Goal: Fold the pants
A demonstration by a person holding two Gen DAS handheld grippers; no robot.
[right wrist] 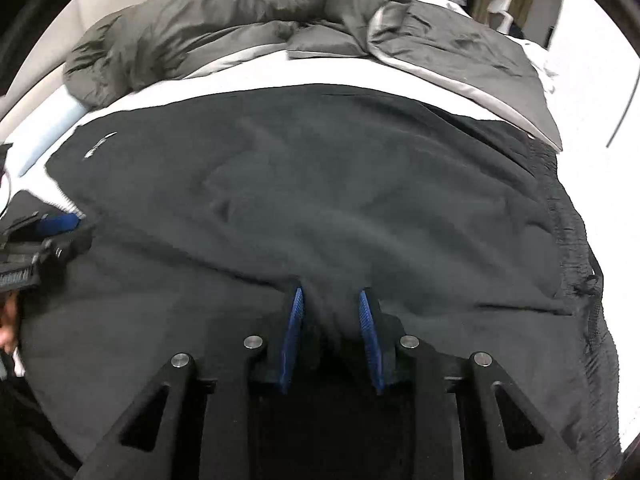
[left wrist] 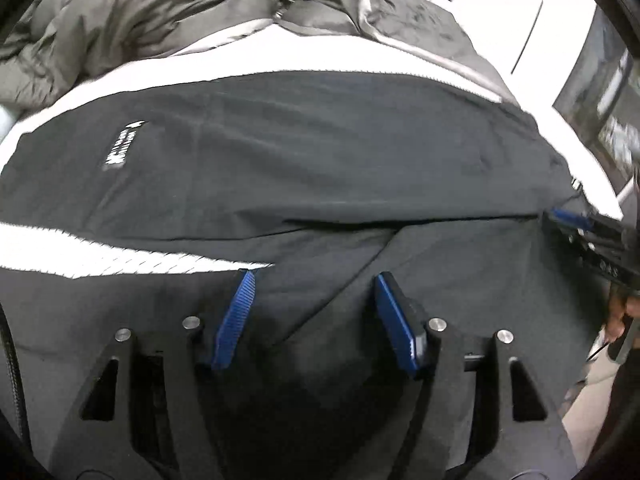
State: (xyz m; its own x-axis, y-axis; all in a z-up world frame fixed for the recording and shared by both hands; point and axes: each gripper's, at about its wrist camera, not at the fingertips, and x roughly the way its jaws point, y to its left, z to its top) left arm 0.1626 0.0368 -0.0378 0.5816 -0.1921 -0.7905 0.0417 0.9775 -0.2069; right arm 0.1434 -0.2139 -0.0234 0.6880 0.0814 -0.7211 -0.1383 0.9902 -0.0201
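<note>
Black pants (left wrist: pixel 320 152) with a white side stripe (left wrist: pixel 120 256) and a small white logo (left wrist: pixel 122 148) lie spread on a white bed; in the right wrist view the pants (right wrist: pixel 320 200) fill the middle, waistband (right wrist: pixel 568 216) at the right. My left gripper (left wrist: pixel 314 280) is open, its blue pads (left wrist: pixel 236 320) wide apart over the near fabric edge. My right gripper (right wrist: pixel 330 296) has its pads (right wrist: pixel 294 332) part closed with a bunch of black fabric between them. The right gripper also shows in the left wrist view (left wrist: pixel 576 224), the left gripper in the right wrist view (right wrist: pixel 60 228).
A crumpled grey duvet (right wrist: pixel 240 28) lies across the far side of the white bed sheet (right wrist: pixel 320 72). A white wall (left wrist: pixel 520 12) and a window (left wrist: pixel 600 92) are at the right. A person's hand (left wrist: pixel 620 312) shows at the right edge.
</note>
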